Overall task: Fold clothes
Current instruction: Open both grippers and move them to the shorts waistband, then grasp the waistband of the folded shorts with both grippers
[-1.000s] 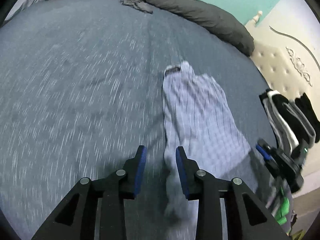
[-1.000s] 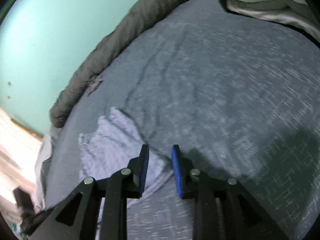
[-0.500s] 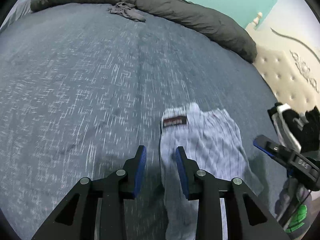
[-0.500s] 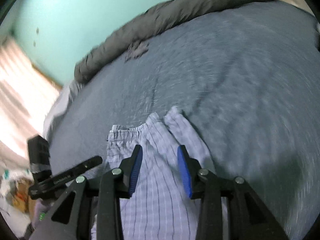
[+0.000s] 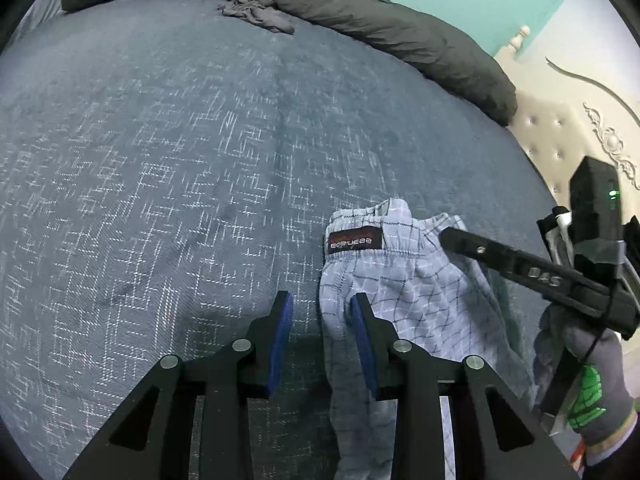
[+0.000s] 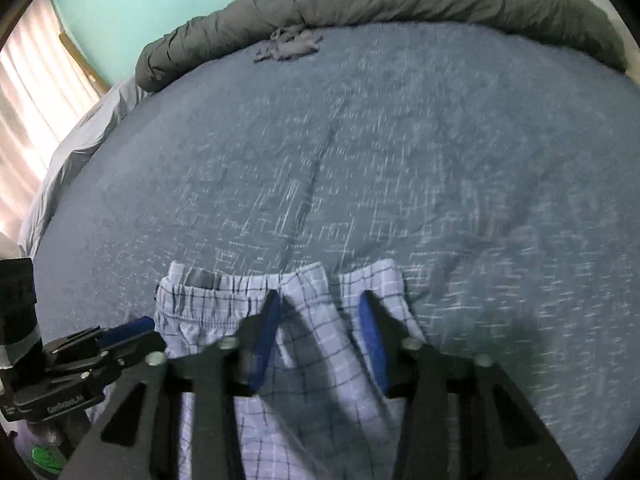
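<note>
Left gripper [image 5: 322, 330]: jaws apart, gripping nothing; the right-side pad lies over the shorts' edge, pointing steeply down.
Right gripper [image 6: 318, 334]: parted over the fabric, no pinch visible; its jaws have just been closing, with cloth lying between them.
Checked shorts [image 5: 408, 292]: spread on the bed [image 5: 180, 184], waistband away from the person.
Waistband label [image 5: 354, 242]: dark patch, lettering mirrored and not clearly readable.
Gloved hand [image 5: 580, 376]: grey and green, gripping the right tool's handle.
Tool marking: "DAS" on its black arm.
Dark duvet [image 5: 360, 12]: rolled along the far edge.

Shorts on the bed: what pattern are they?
The shorts are light blue-grey with a thin dark check, clearest in the left wrist view.
</note>
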`<move>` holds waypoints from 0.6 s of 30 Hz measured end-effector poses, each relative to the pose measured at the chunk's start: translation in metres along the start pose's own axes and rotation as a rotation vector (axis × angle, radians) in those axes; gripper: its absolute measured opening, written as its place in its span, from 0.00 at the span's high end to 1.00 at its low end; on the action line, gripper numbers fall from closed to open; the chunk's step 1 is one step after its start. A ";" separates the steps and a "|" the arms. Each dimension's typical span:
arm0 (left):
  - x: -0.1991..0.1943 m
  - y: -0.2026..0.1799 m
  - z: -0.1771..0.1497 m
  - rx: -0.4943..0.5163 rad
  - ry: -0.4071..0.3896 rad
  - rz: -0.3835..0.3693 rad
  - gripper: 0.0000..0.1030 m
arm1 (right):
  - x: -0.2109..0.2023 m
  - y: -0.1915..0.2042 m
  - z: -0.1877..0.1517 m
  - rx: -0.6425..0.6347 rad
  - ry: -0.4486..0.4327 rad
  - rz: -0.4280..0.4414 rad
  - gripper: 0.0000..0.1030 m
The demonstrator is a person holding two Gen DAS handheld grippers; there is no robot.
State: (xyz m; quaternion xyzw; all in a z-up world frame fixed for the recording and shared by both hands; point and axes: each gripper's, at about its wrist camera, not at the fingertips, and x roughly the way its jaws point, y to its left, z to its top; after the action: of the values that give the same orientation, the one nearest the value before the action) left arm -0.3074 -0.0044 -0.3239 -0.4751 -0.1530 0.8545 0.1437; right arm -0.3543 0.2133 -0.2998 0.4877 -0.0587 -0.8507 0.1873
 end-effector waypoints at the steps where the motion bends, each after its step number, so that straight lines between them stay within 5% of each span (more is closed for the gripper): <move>1: -0.001 0.000 0.001 0.001 -0.003 0.000 0.68 | 0.001 -0.001 0.000 0.003 -0.003 0.012 0.85; 9: -0.004 0.003 0.002 -0.012 -0.010 0.006 0.68 | -0.031 -0.007 0.000 0.019 -0.150 -0.036 0.94; 18: -0.003 0.000 0.005 -0.016 -0.014 0.005 0.68 | -0.007 -0.029 -0.003 0.088 -0.103 -0.074 0.94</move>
State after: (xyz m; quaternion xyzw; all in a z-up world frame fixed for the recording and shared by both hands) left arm -0.3100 -0.0065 -0.3195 -0.4706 -0.1597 0.8570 0.1366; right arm -0.3562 0.2429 -0.3034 0.4528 -0.0875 -0.8776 0.1306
